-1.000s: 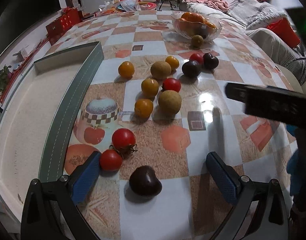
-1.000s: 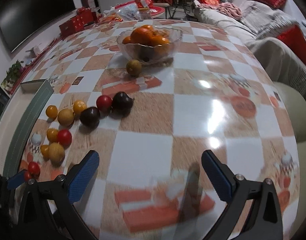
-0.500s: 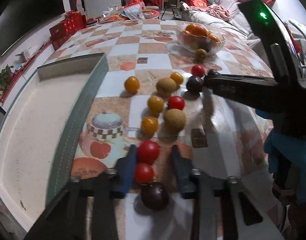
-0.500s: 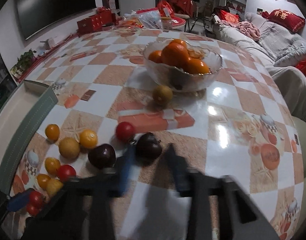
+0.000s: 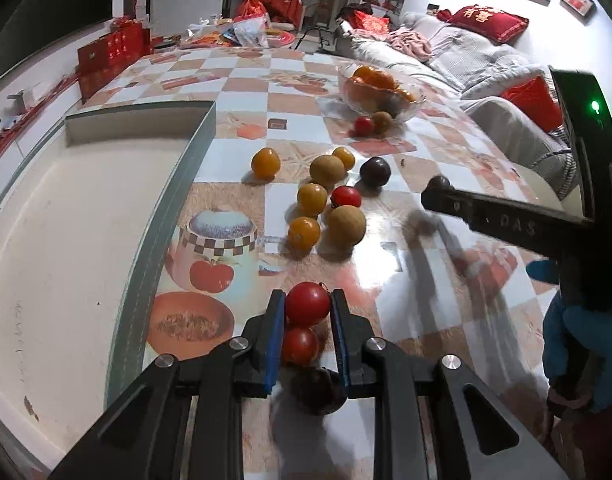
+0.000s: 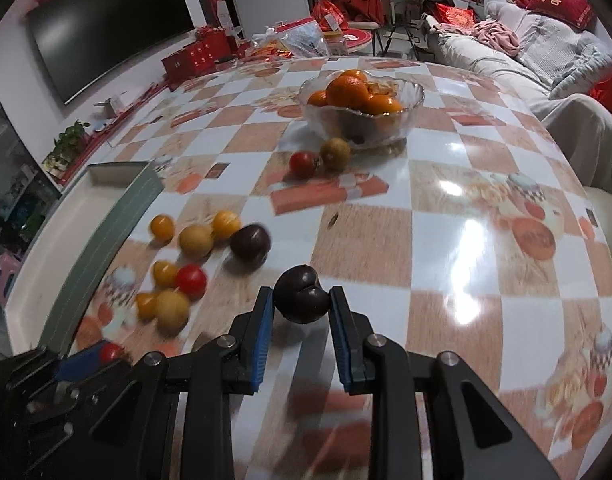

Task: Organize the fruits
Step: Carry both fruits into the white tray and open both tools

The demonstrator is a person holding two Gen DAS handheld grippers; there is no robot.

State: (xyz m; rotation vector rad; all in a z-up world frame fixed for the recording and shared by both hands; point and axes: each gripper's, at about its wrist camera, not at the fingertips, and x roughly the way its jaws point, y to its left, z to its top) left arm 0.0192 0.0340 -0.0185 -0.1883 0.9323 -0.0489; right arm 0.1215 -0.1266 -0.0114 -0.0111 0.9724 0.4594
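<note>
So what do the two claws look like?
Both claws, the left claw and the right claw, are black with silver screws and blue rubber pads inside the fingers. The right one has white lettering, a green light, and a blue-gloved hand holding it.

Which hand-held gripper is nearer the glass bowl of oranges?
Right. The right hand-held gripper, holding a dark fruit, sits closer to the glass bowl; the left hand-held gripper is farther back.

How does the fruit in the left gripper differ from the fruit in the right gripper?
The left gripper pinches a bright red tomato; the right gripper pinches a dark purple fruit. The tomato is smooth and round, the purple fruit lobed with a crease. Both sit squarely between blue pads.
</note>
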